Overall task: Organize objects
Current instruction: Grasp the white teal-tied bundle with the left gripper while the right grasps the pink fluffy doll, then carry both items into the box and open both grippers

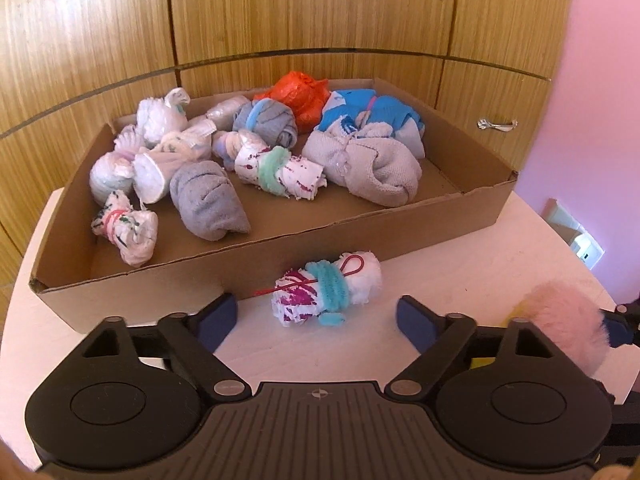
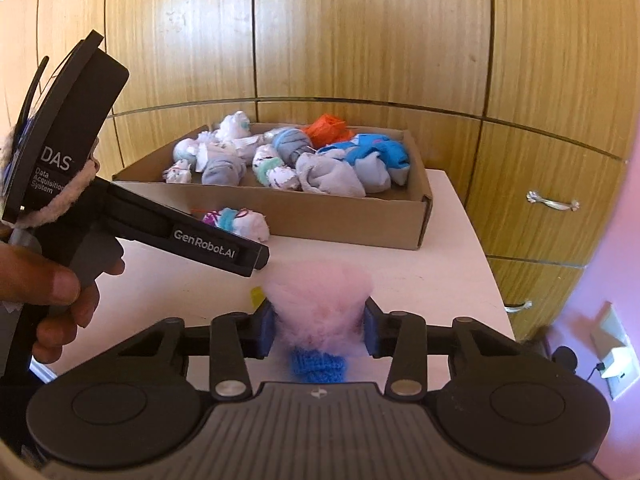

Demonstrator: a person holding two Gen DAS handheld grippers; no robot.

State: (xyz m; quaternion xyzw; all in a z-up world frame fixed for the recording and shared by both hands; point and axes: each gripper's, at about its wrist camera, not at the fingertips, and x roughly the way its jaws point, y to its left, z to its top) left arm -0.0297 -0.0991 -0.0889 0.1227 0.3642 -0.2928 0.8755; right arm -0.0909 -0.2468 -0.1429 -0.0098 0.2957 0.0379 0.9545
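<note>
A white rolled bundle (image 1: 326,290) with magenta marks, a teal pipe cleaner and a red loop lies on the white table just in front of the cardboard box (image 1: 280,246). My left gripper (image 1: 316,320) is open, its fingers either side of the bundle, just short of it. The bundle also shows in the right wrist view (image 2: 236,222). My right gripper (image 2: 319,330) is shut on a fluffy pink pompom (image 2: 320,300) with a blue knitted base (image 2: 318,364). The pompom shows at the right edge of the left wrist view (image 1: 568,328).
The box (image 2: 344,224) holds several rolled socks and tied bundles: grey (image 1: 206,200), beige (image 1: 372,168), blue (image 1: 376,116), orange (image 1: 300,94). Wooden cupboard doors stand behind, with a metal handle (image 1: 496,124). The left hand-held gripper body (image 2: 132,216) is at the left. A pink wall is at the right.
</note>
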